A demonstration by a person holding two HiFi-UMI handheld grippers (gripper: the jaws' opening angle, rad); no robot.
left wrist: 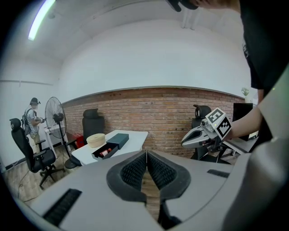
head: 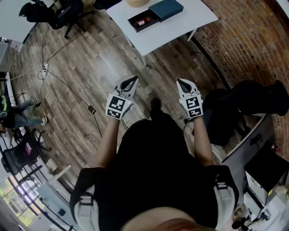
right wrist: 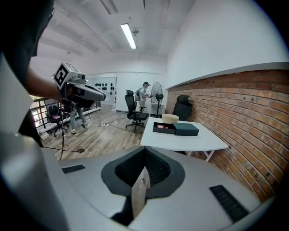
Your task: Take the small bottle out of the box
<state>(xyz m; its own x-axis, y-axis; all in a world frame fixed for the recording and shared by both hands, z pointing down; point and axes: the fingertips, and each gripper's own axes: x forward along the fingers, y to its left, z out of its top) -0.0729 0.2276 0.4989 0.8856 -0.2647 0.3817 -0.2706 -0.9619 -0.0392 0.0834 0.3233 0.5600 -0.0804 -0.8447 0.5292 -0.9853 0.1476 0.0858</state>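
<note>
An open black box (head: 143,20) lies on the white table (head: 180,25) well ahead of me, with a small red bottle (head: 141,22) lying in it. Its dark teal lid (head: 166,9) rests beside it. Both grippers hang over the wooden floor, short of the table. My left gripper (head: 133,80) and right gripper (head: 180,82) are shut and hold nothing. In the left gripper view the jaws (left wrist: 146,155) meet, with the box (left wrist: 104,152) far off to the left. In the right gripper view the pads (right wrist: 144,158) touch, and the box (right wrist: 164,128) sits straight ahead.
A round beige container (right wrist: 170,118) stands behind the box. A brick wall (head: 253,40) runs along the right. Black office chairs (head: 63,13) and floor cables (head: 67,90) lie to the left, a dark chair (head: 244,108) at my right. A person (left wrist: 34,119) stands by a fan (left wrist: 54,118).
</note>
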